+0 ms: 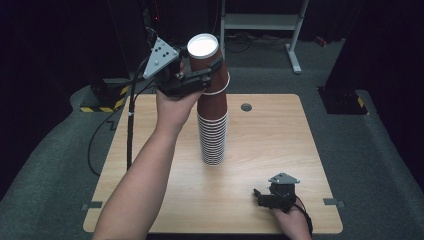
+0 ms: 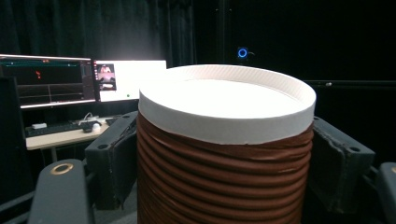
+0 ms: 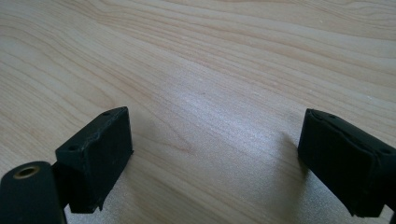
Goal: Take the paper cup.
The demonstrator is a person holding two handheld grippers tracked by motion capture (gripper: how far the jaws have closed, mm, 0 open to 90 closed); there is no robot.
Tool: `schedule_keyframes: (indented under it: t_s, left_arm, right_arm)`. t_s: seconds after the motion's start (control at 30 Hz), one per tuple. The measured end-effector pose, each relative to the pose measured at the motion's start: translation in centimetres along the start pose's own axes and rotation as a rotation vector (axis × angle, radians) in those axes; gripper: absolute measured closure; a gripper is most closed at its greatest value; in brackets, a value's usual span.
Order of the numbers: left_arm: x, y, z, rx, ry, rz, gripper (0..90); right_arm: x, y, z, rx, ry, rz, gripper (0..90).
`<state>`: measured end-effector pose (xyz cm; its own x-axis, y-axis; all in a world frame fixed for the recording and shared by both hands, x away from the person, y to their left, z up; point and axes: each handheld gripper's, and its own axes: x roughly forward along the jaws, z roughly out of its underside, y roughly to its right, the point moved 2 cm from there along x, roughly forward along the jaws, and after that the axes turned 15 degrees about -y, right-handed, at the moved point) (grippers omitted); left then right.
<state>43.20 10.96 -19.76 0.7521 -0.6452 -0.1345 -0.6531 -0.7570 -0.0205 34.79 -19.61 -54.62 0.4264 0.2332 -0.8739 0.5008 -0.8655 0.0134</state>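
Note:
A tall stack of brown ribbed paper cups (image 1: 214, 140) with white rims stands at the middle of the wooden table (image 1: 280, 150). My left gripper (image 1: 207, 70) is held high and is shut on the top cup (image 1: 204, 54), with one jaw on each side of its ribbed wall. That cup tilts slightly and its lower part sits inside the cup beneath. In the left gripper view the top cup (image 2: 224, 158) sits close up between the left gripper's (image 2: 226, 161) black jaws. My right gripper (image 1: 260, 196) rests low near the front right of the table. It is open, with bare wood (image 3: 210, 70) beyond the right gripper (image 3: 215, 158).
A round grommet hole (image 1: 246, 107) lies in the table behind the stack. A white desk frame (image 1: 260, 22) stands on the grey floor at the back. A yellow-black striped base (image 1: 107, 102) sits off the left rear corner. Lit monitors (image 2: 46, 81) on a desk appear far off.

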Motion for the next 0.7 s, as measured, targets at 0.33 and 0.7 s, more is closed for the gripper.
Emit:
schedule_keyframes:
  t_s: [0.33, 0.7]
  left_arm:
    - [-1.0, 0.4, -0.7, 0.006, 0.027, -0.003, 21.3]
    - [-2.4, 0.3, -0.8, 0.0, 0.034, -0.011, 21.3]
  right_arm:
    - [0.0, 0.0, 0.0, 0.0, 0.0, 0.0, 9.8]
    - [0.0, 0.0, 0.0, -0.003, -0.001, 0.0, 9.8]
